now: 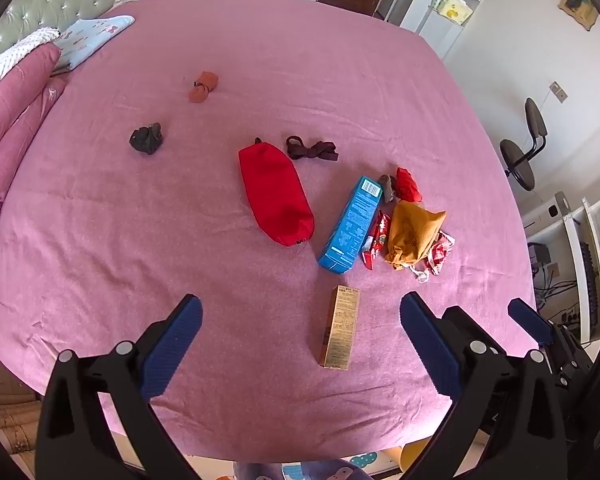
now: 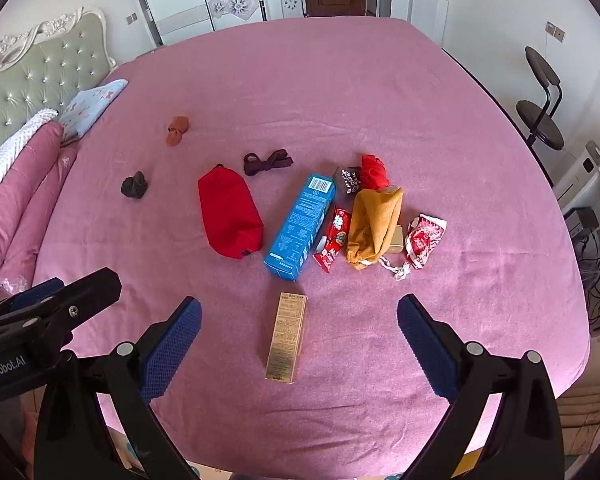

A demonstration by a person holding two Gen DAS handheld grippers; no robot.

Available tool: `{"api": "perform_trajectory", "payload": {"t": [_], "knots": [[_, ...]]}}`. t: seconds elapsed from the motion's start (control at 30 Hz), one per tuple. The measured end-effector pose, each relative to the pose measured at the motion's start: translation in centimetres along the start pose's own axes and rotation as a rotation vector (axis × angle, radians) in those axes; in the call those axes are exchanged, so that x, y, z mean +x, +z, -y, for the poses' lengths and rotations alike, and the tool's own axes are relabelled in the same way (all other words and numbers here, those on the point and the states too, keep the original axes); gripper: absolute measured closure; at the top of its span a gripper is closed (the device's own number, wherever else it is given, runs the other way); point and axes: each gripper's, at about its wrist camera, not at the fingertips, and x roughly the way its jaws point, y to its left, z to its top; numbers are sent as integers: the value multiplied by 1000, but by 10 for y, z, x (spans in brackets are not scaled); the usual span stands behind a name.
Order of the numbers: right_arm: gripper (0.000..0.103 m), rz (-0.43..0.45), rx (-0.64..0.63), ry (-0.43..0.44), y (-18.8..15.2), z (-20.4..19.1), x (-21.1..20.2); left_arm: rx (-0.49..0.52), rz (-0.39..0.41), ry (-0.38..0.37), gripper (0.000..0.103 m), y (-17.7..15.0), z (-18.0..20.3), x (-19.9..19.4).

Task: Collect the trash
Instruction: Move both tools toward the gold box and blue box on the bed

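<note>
- Both hand-held grippers hover above the near edge of the bed (image 1: 260, 48), side by side; the left hand-held gripper (image 1: 300, 344) and the right hand-held gripper (image 2: 298, 344) each have their blue-padded fingers spread wide, holding nothing.
- Nearest of the trash is the tan carton (image 2: 286, 338), lying flat on the pink sheet with its long side pointing away from the cameras. In the right wrist view it sits between the right fingers, slightly left of centre; in the left wrist view it lies nearer the right-hand finger.
- To grasp it well, I judge the right hand-held gripper is better placed: lower straight down, keep the fingers astride the narrow sides, and close on the middle of the carton so it does not pivot. The soft sheet may bunch, so the pads should stop short of digging in.
- Farther out lies the blue box (image 2: 300, 228), angled, touching the red snack wrapper (image 2: 333, 240).
- Beside these sits a mustard pouch (image 2: 374, 226), and a crumpled red-and-white wrapper (image 2: 424, 240) just to its right.
- Well apart to the left lie a red pouch (image 2: 229, 214), a dark ribbon (image 2: 267, 162), a black bundle (image 2: 134, 186) and an orange bundle (image 2: 177, 130); whether these count as trash I cannot tell.
</note>
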Motion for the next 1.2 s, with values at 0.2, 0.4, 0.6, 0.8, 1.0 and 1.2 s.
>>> {"api": "perform_trajectory", "payload": {"t": [0.2,0.4,0.6,0.8,1.0,1.2], "knots": [[9,-27,-18,45,-2,-2,3,-7,-6,15,4,0,0,4],[9,-65,-43,-2,-5,-1,11,-44,-11,0,4,-3,-9,6],[9,-95,-46,-4,-8,1,16,-56,-9,7,4,-1,-13,8],[9,-106,-44,-11,-8,4,18,-41,21,1,4,-1,-13,10],[9,-118,-26,-11,-7,11,20,-28,-2,26,4,-4,-14,15],[9,-130,-18,-3,-8,13,22,-25,-8,34,4,-7,-16,18]]}}
